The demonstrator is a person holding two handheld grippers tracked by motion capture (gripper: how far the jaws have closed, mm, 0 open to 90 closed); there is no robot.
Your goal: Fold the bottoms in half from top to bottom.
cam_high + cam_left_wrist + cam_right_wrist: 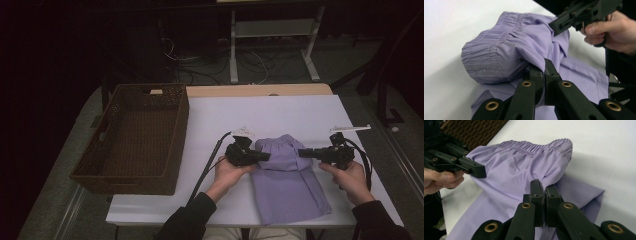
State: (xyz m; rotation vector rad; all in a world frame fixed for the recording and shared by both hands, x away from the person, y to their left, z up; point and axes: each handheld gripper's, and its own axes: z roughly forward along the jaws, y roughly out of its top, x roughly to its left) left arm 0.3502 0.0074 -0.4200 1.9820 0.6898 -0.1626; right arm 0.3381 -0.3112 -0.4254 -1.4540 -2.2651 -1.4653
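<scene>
A lilac garment with a gathered elastic waistband lies on the white table, its waistband end raised off the surface. My left gripper pinches the left side of that raised end. In the left gripper view its jaws are pressed together on a fold of the cloth. My right gripper holds the opposite side, and its jaws are shut on the fabric just below the waistband. The two grippers point at each other across the garment.
A brown wicker basket stands at the table's left, close to the left hand, and its corner appears in the right gripper view. Bare white tabletop lies behind the garment. Table legs and cables sit on the dark floor beyond the far edge.
</scene>
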